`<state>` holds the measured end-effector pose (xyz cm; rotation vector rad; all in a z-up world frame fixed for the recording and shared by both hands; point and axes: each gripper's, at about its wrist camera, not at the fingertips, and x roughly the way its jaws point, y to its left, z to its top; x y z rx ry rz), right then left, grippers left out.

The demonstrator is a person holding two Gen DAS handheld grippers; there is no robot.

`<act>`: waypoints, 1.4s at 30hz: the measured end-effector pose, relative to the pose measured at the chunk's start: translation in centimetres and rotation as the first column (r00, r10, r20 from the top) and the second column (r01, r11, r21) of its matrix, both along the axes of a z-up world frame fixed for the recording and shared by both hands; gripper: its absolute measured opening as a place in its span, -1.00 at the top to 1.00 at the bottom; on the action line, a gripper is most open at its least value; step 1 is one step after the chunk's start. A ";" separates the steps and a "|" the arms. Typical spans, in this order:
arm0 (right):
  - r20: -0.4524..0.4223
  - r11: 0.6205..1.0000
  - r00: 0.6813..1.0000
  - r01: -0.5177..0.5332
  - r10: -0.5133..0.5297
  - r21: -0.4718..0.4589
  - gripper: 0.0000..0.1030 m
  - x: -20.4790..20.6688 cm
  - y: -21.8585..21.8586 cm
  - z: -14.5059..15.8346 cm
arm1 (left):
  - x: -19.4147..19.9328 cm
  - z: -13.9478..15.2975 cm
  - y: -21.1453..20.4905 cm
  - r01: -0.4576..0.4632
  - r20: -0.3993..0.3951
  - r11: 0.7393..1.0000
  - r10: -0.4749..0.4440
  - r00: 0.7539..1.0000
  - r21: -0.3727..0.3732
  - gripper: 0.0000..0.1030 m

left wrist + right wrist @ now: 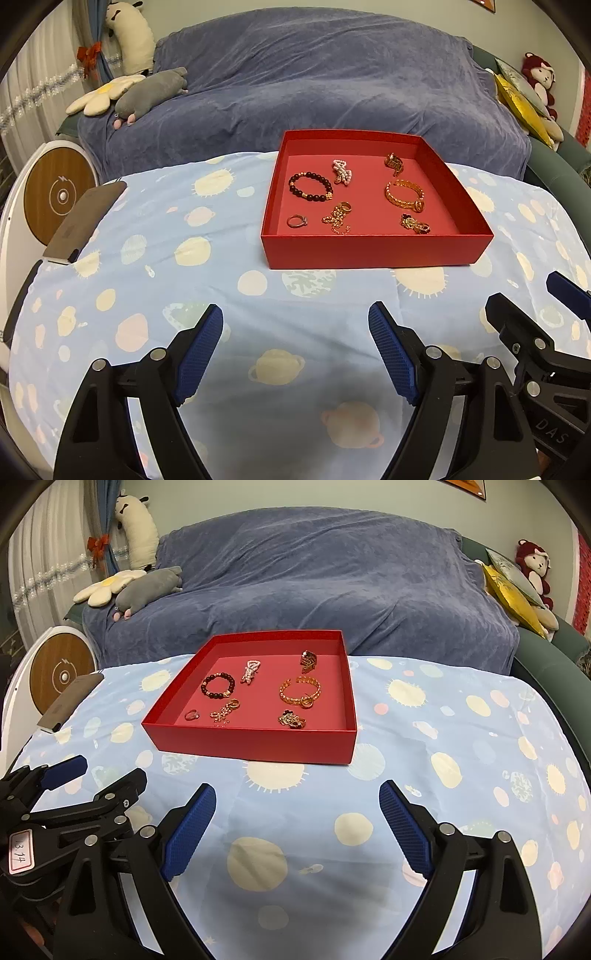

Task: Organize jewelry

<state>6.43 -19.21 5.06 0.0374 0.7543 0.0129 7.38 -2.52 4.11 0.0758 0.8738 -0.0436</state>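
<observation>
A shallow red box stands on the blue patterned cloth. In it lie a dark bead bracelet, a pink bead piece, a gold bangle, a small ring, a gold chain and other gold pieces. My left gripper and right gripper are both open and empty, hovering over the cloth in front of the box.
A brown flat case lies at the table's left edge. A round white device stands left of the table. A sofa under a blue blanket with plush toys fills the back.
</observation>
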 end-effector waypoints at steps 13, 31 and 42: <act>0.005 0.999 1.000 0.028 -0.028 0.023 -0.70 -0.2 -0.5 -0.1 | 0.0 0.3 -0.4 -0.022 0.008 1.000 0.022 1.000 0.002 -0.52; 0.020 1.000 0.999 0.027 -0.027 0.005 -0.70 -0.7 -0.7 0.1 | 0.0 0.2 -0.6 -0.039 0.003 0.999 0.039 0.999 -0.004 -0.53; 0.021 1.000 0.999 0.024 -0.024 0.006 -0.70 -0.7 -0.6 0.1 | -0.1 0.2 -0.4 -0.051 0.010 0.999 0.051 0.999 0.000 -0.60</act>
